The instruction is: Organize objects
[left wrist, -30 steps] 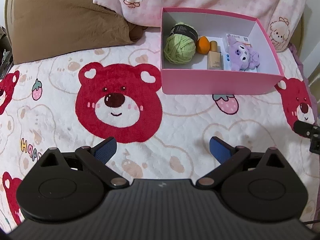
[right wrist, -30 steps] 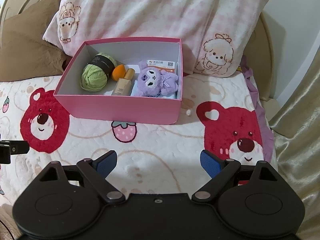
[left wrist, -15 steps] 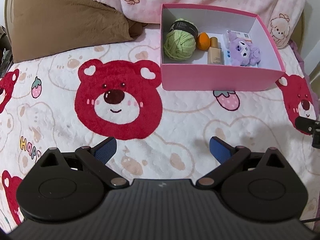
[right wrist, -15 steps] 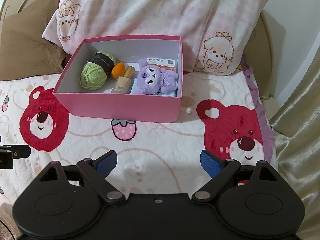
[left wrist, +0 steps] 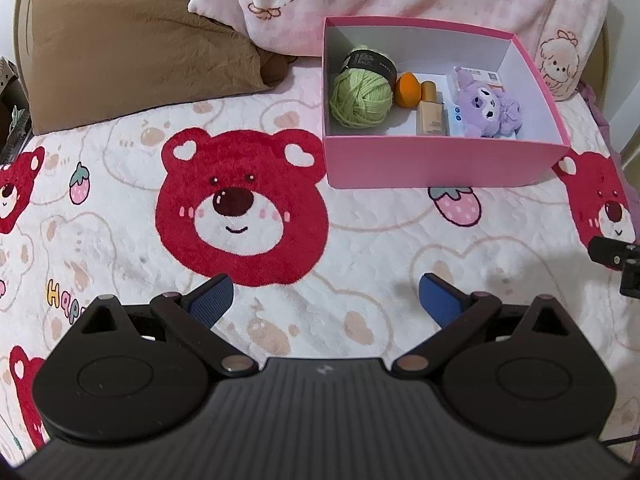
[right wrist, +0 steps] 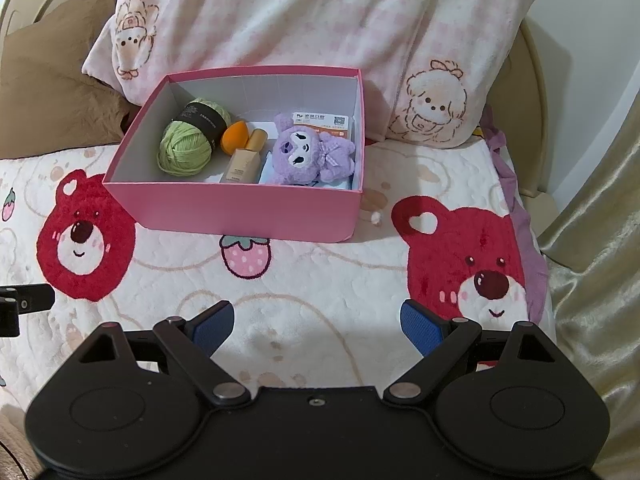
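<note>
A pink box (left wrist: 440,164) (right wrist: 248,212) stands on the bed near the pillows. Inside lie a green yarn ball (left wrist: 360,98) (right wrist: 186,148), an orange sponge (left wrist: 407,85) (right wrist: 234,138), a beige foundation bottle (left wrist: 430,114) (right wrist: 244,160), a purple plush toy (left wrist: 482,106) (right wrist: 306,154) and a white card packet (right wrist: 322,122). My left gripper (left wrist: 326,300) is open and empty over the blanket, well in front of the box. My right gripper (right wrist: 316,322) is open and empty, also in front of the box.
The bed has a white blanket with red bear prints (left wrist: 240,208) (right wrist: 464,264). A brown pillow (left wrist: 132,48) and a pink patterned pillow (right wrist: 300,16) lie behind the box. A gold curtain (right wrist: 600,260) hangs at the right. A small white scrap (right wrist: 376,217) lies beside the box.
Both grippers have pulled back slightly from the box, which now sits a little higher and farther in both views. Both stay open and empty.
</note>
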Motion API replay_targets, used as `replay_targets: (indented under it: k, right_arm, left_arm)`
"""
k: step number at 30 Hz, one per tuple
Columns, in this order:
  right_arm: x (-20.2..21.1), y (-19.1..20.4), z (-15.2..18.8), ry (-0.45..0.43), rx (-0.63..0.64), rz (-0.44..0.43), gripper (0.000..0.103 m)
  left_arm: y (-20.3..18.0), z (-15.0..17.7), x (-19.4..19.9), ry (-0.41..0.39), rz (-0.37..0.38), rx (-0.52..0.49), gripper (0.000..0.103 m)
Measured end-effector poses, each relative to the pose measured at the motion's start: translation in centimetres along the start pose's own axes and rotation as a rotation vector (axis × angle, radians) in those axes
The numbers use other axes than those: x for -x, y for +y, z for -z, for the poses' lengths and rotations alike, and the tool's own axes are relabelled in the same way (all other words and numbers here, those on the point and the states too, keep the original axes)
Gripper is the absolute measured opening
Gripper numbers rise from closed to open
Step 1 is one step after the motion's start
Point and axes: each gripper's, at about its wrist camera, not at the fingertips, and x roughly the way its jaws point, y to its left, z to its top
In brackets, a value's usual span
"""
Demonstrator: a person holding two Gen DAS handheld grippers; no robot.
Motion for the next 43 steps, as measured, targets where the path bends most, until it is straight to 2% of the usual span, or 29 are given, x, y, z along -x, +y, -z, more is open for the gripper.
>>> replay_targets:
  k: [22,43]
  right_arm:
    - [-0.05,-0.14,0.11,0.007,-0.004,0.007,0.093]
    - [-0.05,-0.15,0.17,0.012,-0.003,0.016,0.093]
  left_arm:
    - [0.1,0.13,0.17,0.013,-0.019,-0.002,0.101]
    - [0.37,-0.28,-0.13,0.022,-0.003,-0.013,0.101]
